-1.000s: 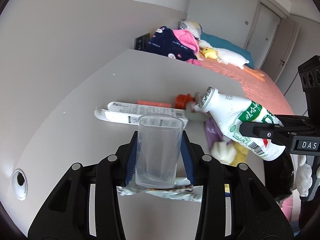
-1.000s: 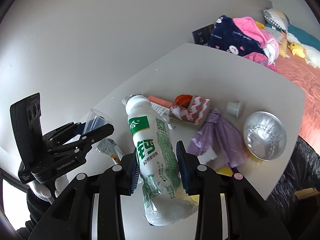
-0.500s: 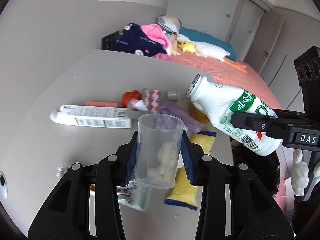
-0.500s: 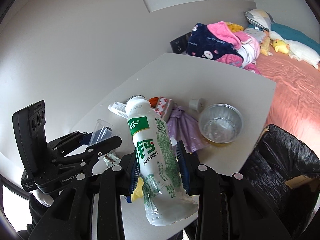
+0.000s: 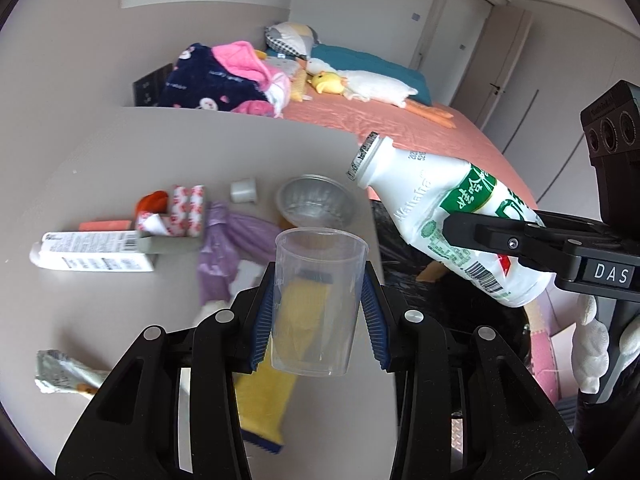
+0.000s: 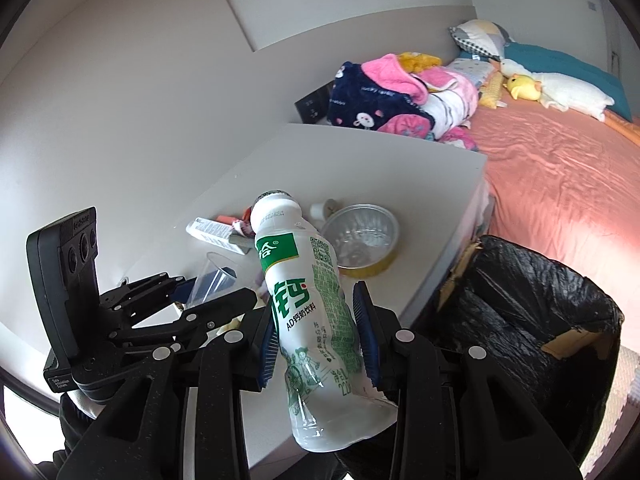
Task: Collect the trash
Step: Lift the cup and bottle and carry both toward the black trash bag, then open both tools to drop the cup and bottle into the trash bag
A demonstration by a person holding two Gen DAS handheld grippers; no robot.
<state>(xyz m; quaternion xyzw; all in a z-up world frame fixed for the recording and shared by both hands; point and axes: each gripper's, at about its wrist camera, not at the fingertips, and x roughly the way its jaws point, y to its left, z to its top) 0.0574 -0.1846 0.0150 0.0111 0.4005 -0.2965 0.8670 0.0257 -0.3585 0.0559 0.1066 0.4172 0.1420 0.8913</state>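
My left claw is clamped on a clear plastic cup, held upright above the grey tabletop. My right claw grips a white milk-drink bottle with a green label, tilted, near the black-lined trash bin beside the tabletop. Below lie a yellow wrapper, purple plastic bag, white carton and foil bowl. Beyond, a bed with a salmon sheet.

clear plastic cup, crinkled foil bowl
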